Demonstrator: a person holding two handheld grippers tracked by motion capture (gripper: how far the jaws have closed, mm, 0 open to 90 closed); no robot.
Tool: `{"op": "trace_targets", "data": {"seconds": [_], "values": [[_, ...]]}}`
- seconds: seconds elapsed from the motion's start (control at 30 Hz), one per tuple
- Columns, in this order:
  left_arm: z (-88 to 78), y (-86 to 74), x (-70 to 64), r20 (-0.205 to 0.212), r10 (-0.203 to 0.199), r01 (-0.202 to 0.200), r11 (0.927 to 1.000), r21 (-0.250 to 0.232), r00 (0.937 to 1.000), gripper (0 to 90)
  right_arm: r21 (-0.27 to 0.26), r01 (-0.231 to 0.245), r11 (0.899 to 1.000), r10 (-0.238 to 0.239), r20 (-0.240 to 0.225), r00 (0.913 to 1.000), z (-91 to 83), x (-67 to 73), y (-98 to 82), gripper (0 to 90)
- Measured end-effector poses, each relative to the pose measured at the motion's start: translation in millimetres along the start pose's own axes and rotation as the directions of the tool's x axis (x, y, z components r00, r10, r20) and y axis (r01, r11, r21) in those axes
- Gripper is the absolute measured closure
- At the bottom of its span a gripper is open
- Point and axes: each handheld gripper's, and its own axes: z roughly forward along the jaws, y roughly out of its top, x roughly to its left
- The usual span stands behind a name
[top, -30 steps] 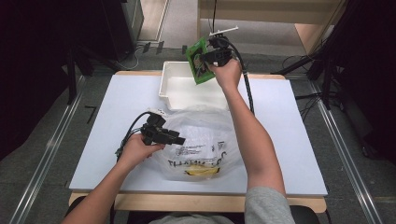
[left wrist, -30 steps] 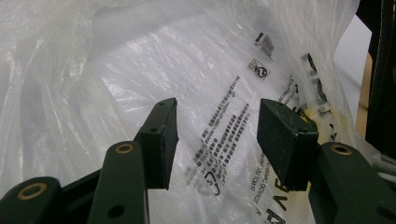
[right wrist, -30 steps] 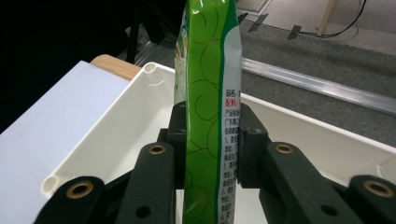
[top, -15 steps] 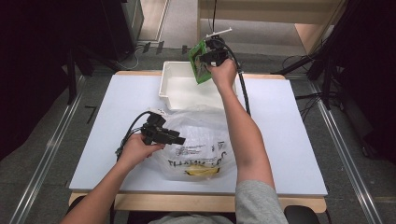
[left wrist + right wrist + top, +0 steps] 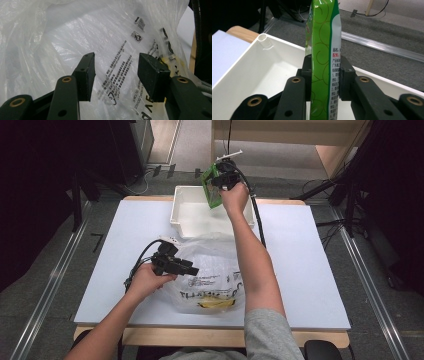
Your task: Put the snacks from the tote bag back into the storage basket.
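A: Green packet (image 5: 323,50) — position?
B: Held on edge above the white bin (image 5: 186,215) at the table's (image 5: 310,270) far side, over the bin's far right part.
A: Grip?
B: Right gripper (image 5: 323,75) clamped on it, both pads pressed flat on the packet's faces. Printed text faces one pad.
A: Left side?
B: Left gripper (image 5: 116,72) sits at the clear plastic bag (image 5: 215,270), near edge of the table. Jaws apart, nothing pinched; bag film lies behind them. Something yellow (image 5: 215,303) shows inside the bag.
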Motion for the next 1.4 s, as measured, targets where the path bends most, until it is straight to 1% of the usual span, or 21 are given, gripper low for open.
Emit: {"op": "trace_targets", "data": {"seconds": [0.1,0.17,0.23,0.47,0.5,0.53,0.57,0.67,0.7,0.8,0.83,0.87,0.97,1.07,1.13,1.17,1.23,1.3,1.33,1.37,1.4], "values": [[0.4,-0.4,0.3,0.002,-0.005,0.005,1.0,0.001,1.0,49.1,0.006,-0.01,1.0,0.01,-0.005,0.9999,3.9,-1.5,-2.3,73.8],[0.5,-0.6,0.3,0.001,-0.007,0.007,1.0,0.002,1.0,49.1,0.013,-0.006,1.0,0.006,-0.003,1.0,5.1,-1.5,-3.2,73.8],[0.2,-0.6,0.0,0.002,-0.006,0.006,1.0,0.001,1.0,49.2,-0.001,0.008,1.0,-0.008,-0.005,1.0,7.3,-2.2,-6.8,73.8],[1.7,-0.6,-0.2,0.003,-0.009,0.009,0.9999,0.005,1.0,49.2,-0.014,-0.001,1.0,0.001,-0.019,0.9998,9.8,-6.3,-16.2,73.0],[2.2,-0.5,-0.1,0.003,-0.007,0.007,1.0,0.006,1.0,49.2,-0.007,-0.001,1.0,0.001,-0.021,0.9998,10.7,-6.9,-17.6,72.7],[2.9,-0.4,-0.5,0.006,-0.005,0.005,1.0,0.007,1.0,49.3,0.016,0.01,1.0,-0.01,-0.018,0.9998,12.9,-6.9,-20.4,71.7],[3.1,-0.2,-0.7,0.005,-0.005,0.005,1.0,0.008,1.0,49.3,0.023,0.013,1.0,-0.013,-0.016,0.9998,13.6,-6.9,-21.4,71.5],[3.5,-0.2,-0.9,0.007,-0.006,0.006,0.9999,0.009,1.0,49.4,0.022,0.009,1.0,-0.009,-0.019,0.9998,14.4,-7.6,-24.4,71.8],[3.6,-0.1,-1.1,0.006,-0.005,0.005,0.9999,0.01,1.0,49.3,0.016,-0.002,1.0,0.003,-0.03,0.9996,15.5,-9.2,-27.8,72.3],[3.7,-0.1,-1.3,0.007,-0.002,0.002,0.9999,0.012,1.0,49.4,0.022,-0.01,1.0,0.01,-0.041,0.9991,16.8,-10.5,-30.3,73.2],[3.7,-0.1,-1.2,0.007,-0.002,0.002,0.9999,0.011,1.0,49.4,0.018,-0.022,1.0,0.024,-0.067,0.9975,17.9,-11.7,-33.1,74.1],[3.8,-0.1,-1.0,0.008,-0.003,0.003,0.9999,0.011,1.0,49.4,0.019,-0.031,0.999,0.032,-0.08,0.9963,18.2,-11.9,-34.2,74.2],[4.3,0.0,-0.7,0.005,-0.002,0.002,0.9999,0.014,1.0,49.4,0.023,-0.023,0.999,0.025,-0.094,0.9953,19.5,-10.6,-35.7,74.2],[4.4,0.2,-1.2,0.006,0.003,-0.003,0.9999,0.016,1.0,49.4,0.024,-0.009,1.0,0.011,-0.085,0.9963,20.6,-9.2,-35.6,73.7],[4.4,0.3,-1.5,0.005,0.003,-0.003,0.9999,0.016,1.0,49.4,0.032,-0.02,0.999,0.022,-0.061,0.9979,21.2,-9.2,-35.2,70.5],[4.4,0.2,-1.7,0.004,0.004,-0.004,0.9998,0.017,1.0,49.5,0.038,-0.026,0.999,0.028,-0.04,0.9988,22.0,-9.5,-35.2,69.1],[4.2,0.2,-1.8,0.006,0.003,-0.003,0.9999,0.016,1.0,49.5,0.042,-0.038,0.998,0.04,-0.036,0.9986,23.5,-10.3,-35.9,66.9],[4.1,0.2,-2.0,0.006,0.002,-0.002,0.9999,0.016,1.0,49.5,0.064,-0.043,0.997,0.044,-0.02,0.9988,25.3,-11.0,-36.4,63.7],[4.1,0.2,-2.0,0.006,0.002,-0.002,0.9999,0.016,1.0,49.5,0.064,-0.043,0.997,0.044,-0.02,0.9988,25.3,-11.0,-36.4,63.7],[4.3,0.1,-2.1,0.005,0.003,-0.003,0.9998,0.017,1.0,49.5,0.079,-0.042,0.996,0.042,-0.002,0.9991,27.3,-12.5,-37.1,60.0],[4.5,0.0,-2.2,0.005,0.003,-0.003,0.9998,0.018,1.0,49.5,0.079,-0.042,0.996,0.042,-0.002,0.9991,27.3,-12.5,-37.1,60.0]]}}
